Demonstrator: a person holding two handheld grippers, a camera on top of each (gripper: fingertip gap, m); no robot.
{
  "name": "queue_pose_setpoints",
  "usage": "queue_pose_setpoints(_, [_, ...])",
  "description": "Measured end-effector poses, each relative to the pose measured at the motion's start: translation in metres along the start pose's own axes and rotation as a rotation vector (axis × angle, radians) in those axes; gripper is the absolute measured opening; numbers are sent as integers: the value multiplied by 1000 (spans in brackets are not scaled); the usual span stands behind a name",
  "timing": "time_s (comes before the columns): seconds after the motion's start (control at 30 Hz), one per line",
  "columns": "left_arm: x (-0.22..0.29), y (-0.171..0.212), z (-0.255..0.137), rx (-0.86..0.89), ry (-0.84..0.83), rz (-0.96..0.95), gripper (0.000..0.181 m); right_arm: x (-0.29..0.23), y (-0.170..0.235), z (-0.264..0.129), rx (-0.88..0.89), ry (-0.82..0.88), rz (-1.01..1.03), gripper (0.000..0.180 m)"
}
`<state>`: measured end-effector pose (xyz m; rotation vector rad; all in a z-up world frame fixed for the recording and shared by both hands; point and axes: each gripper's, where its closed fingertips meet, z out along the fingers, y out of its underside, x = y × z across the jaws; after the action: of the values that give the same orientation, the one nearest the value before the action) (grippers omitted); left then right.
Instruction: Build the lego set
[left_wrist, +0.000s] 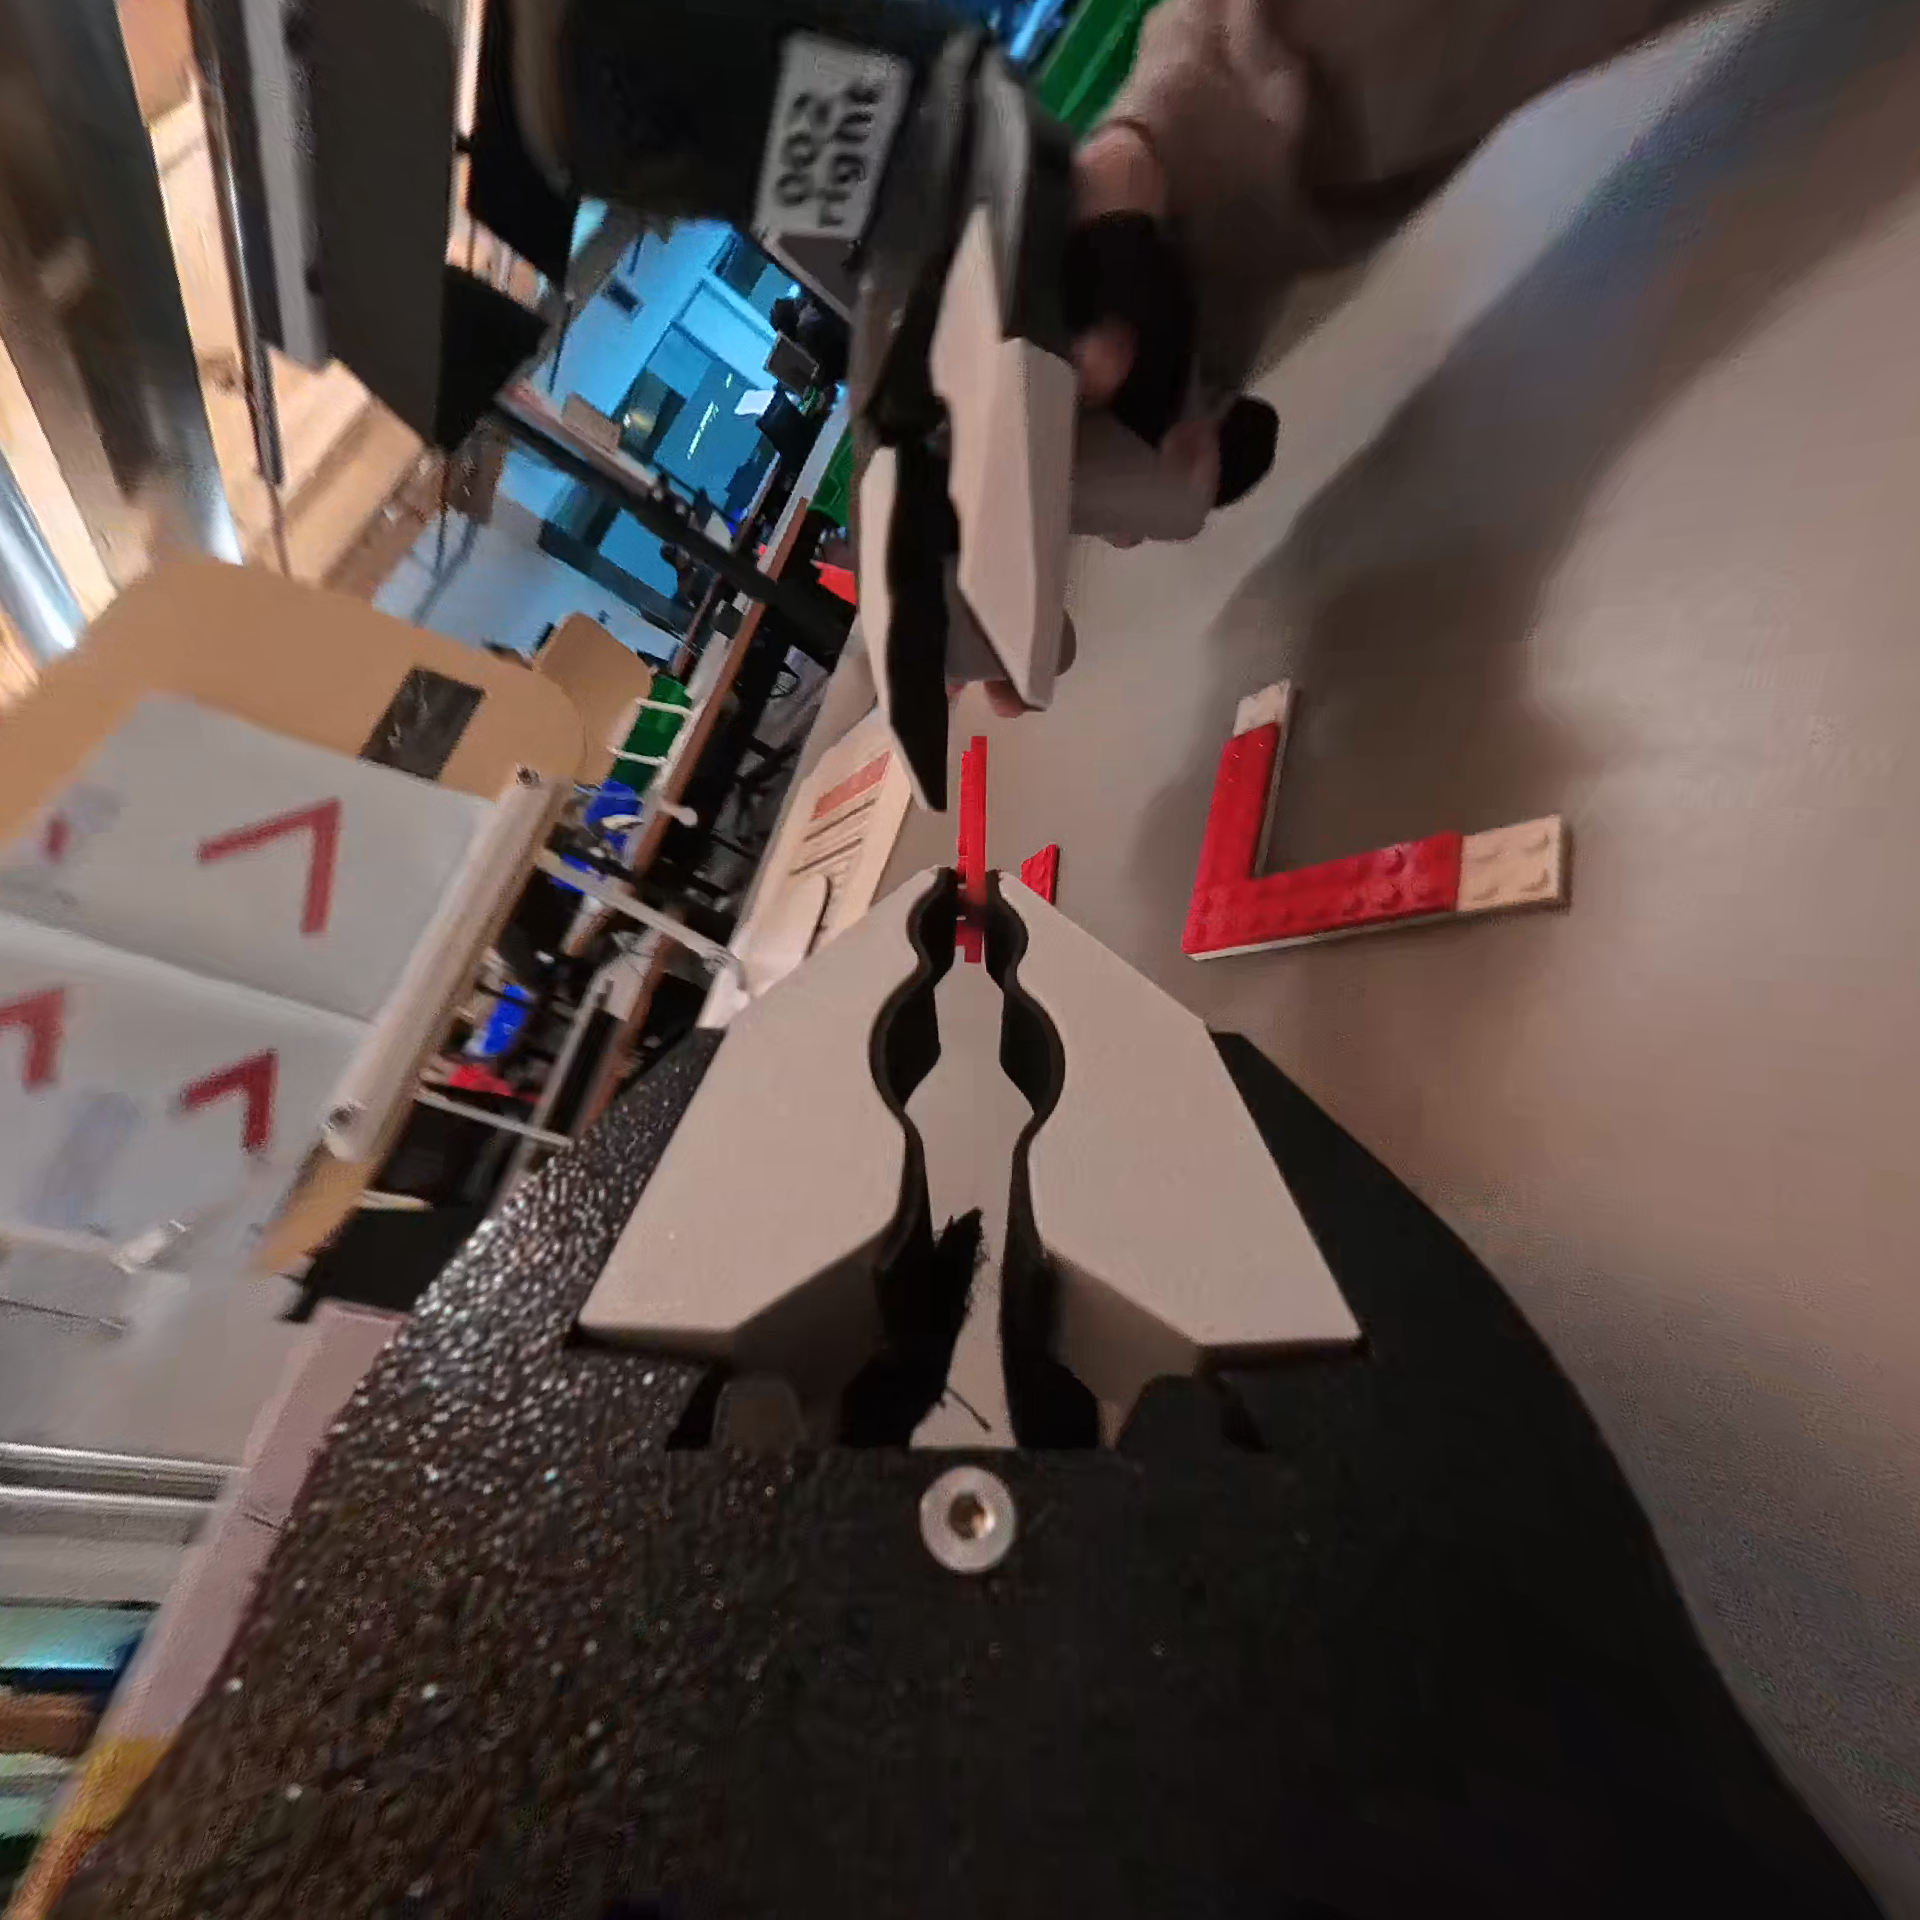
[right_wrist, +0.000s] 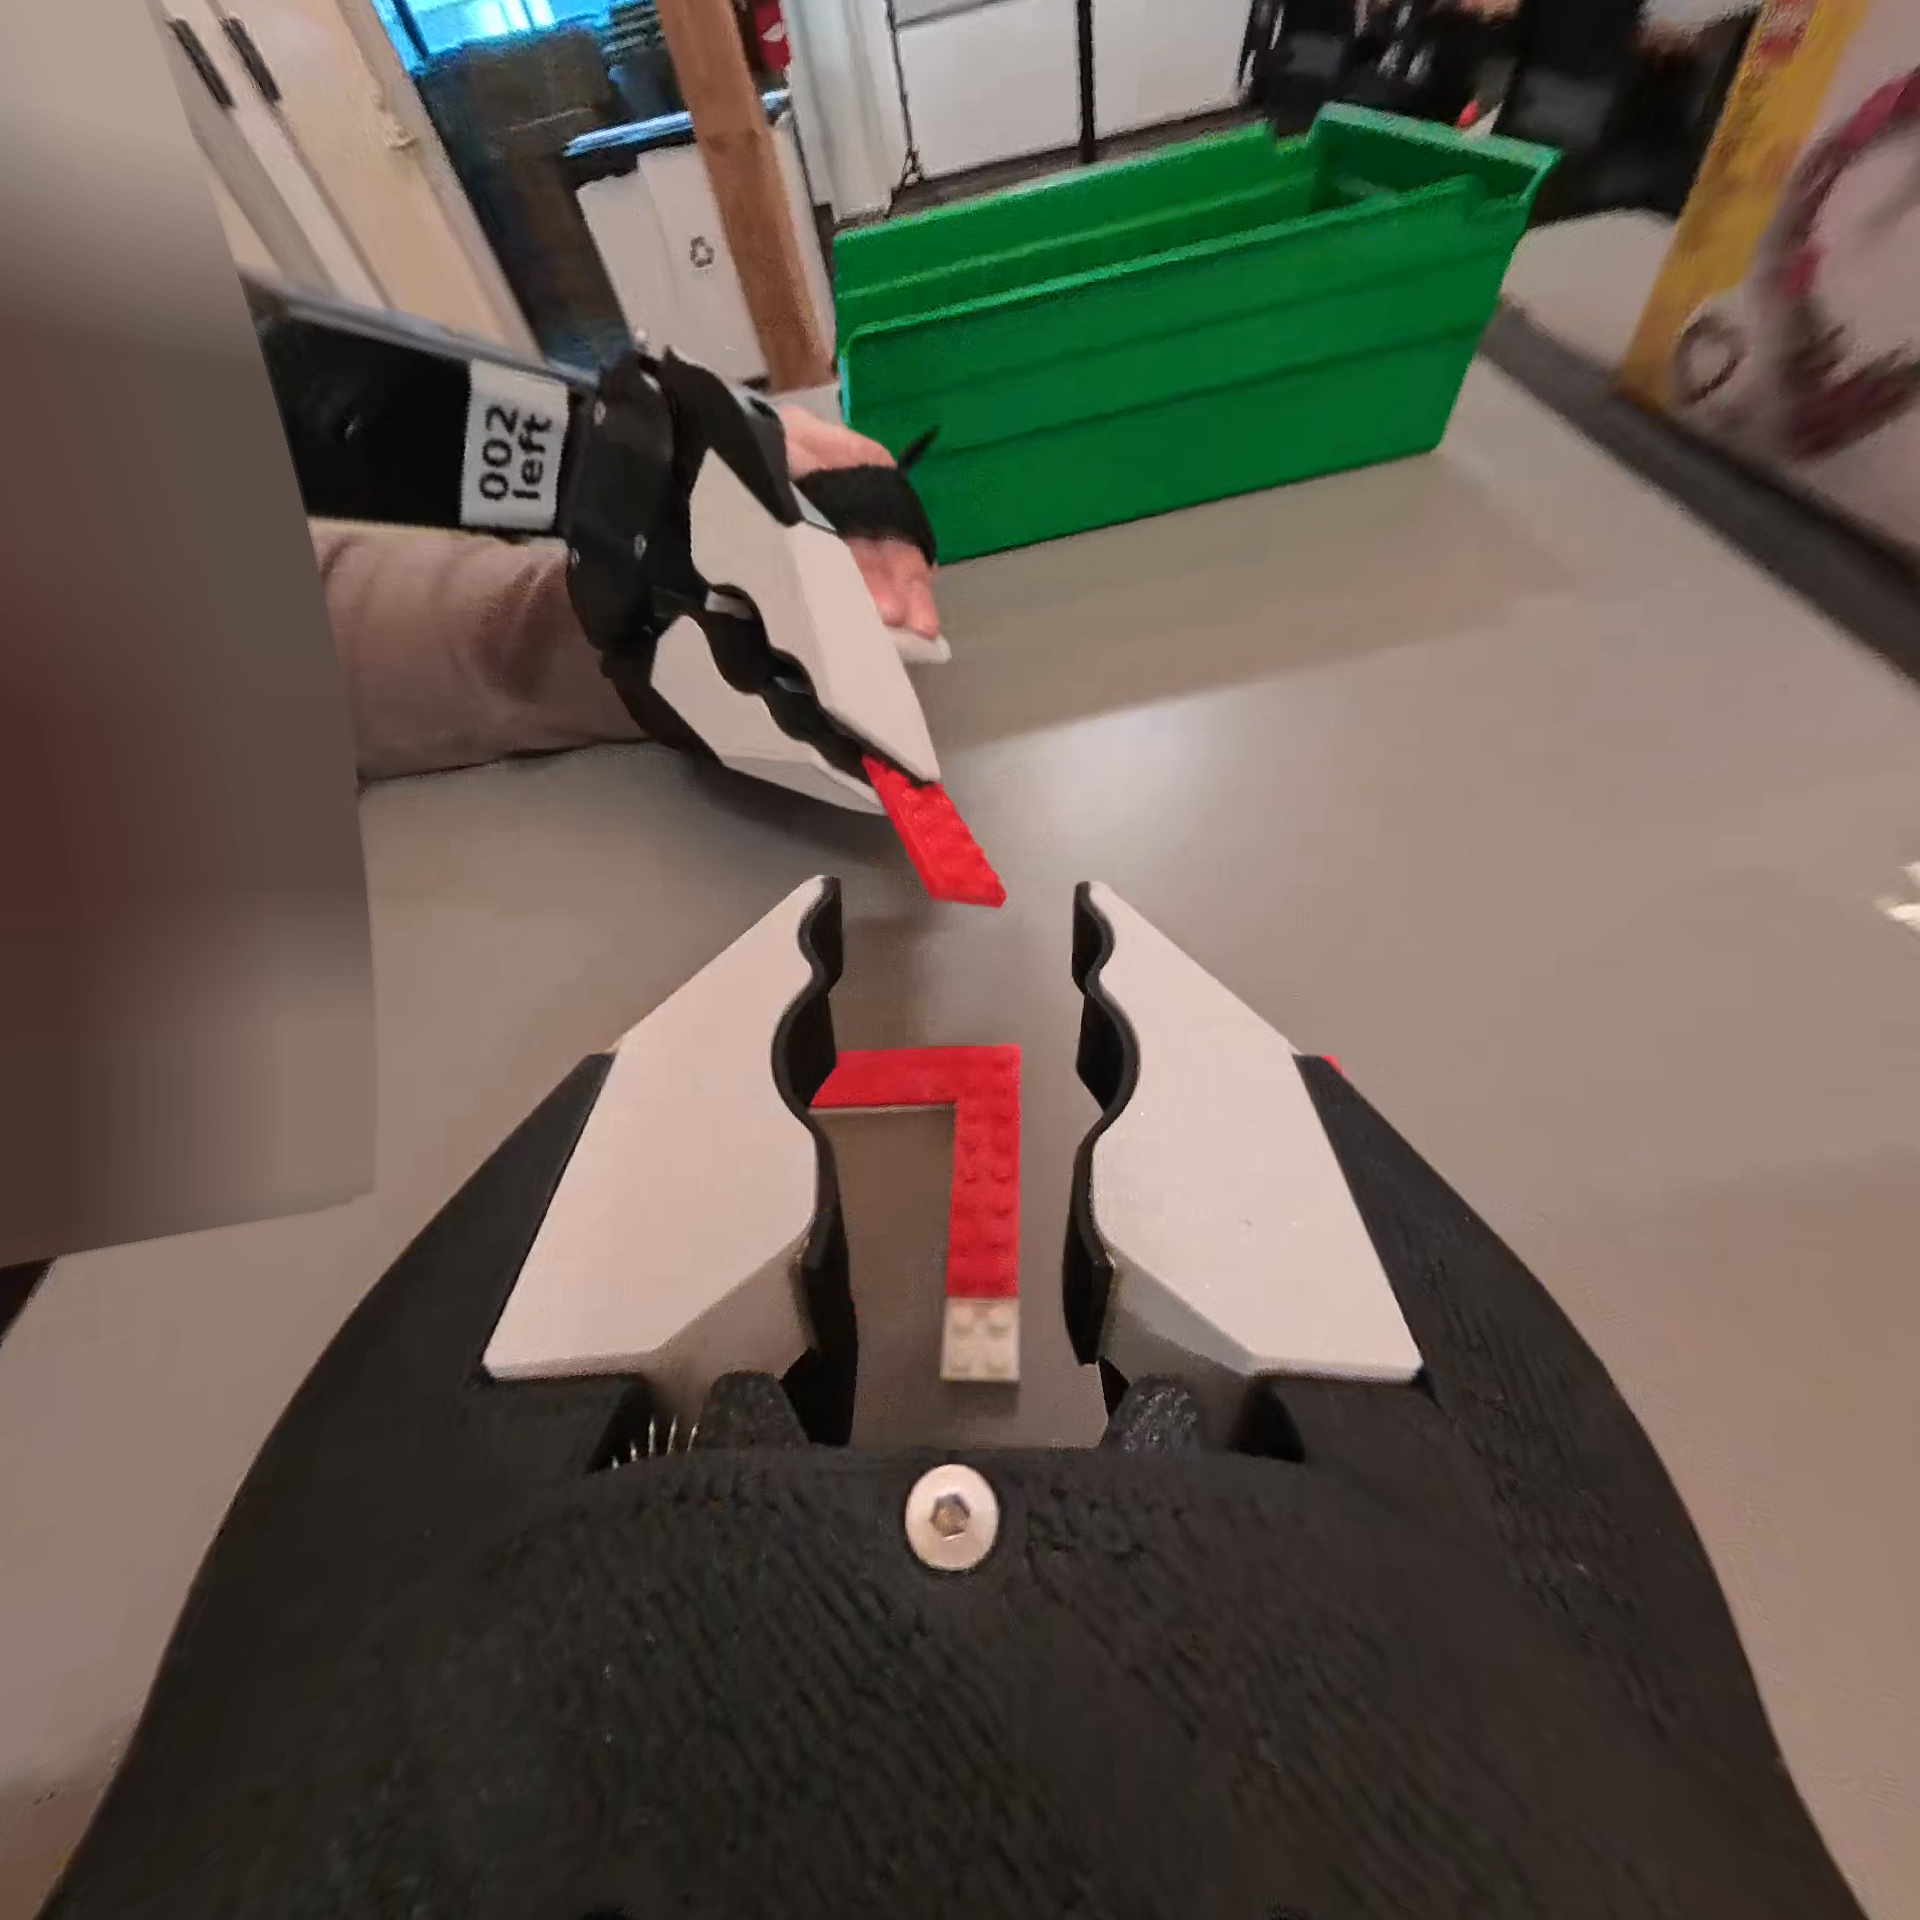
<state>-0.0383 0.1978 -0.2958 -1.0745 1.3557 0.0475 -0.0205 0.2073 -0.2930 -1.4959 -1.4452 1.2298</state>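
Note:
My left gripper is shut on a thin red plate, seen edge-on, and holds it above the grey table. In the right wrist view the left gripper holds that red plate slanting down just beyond my right fingertips. An L-shaped red assembly with white end plates lies flat on the table. My right gripper is open and empty above it, with one arm of the L and its white end showing between the fingers. The right gripper also shows in the left wrist view, just above the held plate.
Stacked green bins stand at the back of the table. A colourful box stands at the right edge. A cardboard box with printed sheets and a paper booklet sit beyond the left gripper. A small red piece lies near the held plate.

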Motion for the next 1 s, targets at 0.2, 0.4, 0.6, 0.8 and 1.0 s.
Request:
queue_pose_setpoints(0.2, [17, -13, 5, -12, -15, 330, 2, -18, 19, 5, -128, -118, 77, 30])
queue_pose_setpoints(0.4, [30, -18, 7, 3, 24, 400, 2, -26, 31, 7, -201, -148, 21, 18])
queue_pose_setpoints(0.6, [26, -19, 9, 18, 31, 187, 5, -27, 28, 4, -193, -140, -25, 15])
queue_pose_setpoints(0.8, [18, -18, 6, 66, 159, -301, 43, 4, 25, -14, -207, 97, -140, 15])
queue_pose_setpoints(1.0, [7, -10, 6, 72, 150, -478, 47, 29, 68, -52, -407, 347, -135, 15])
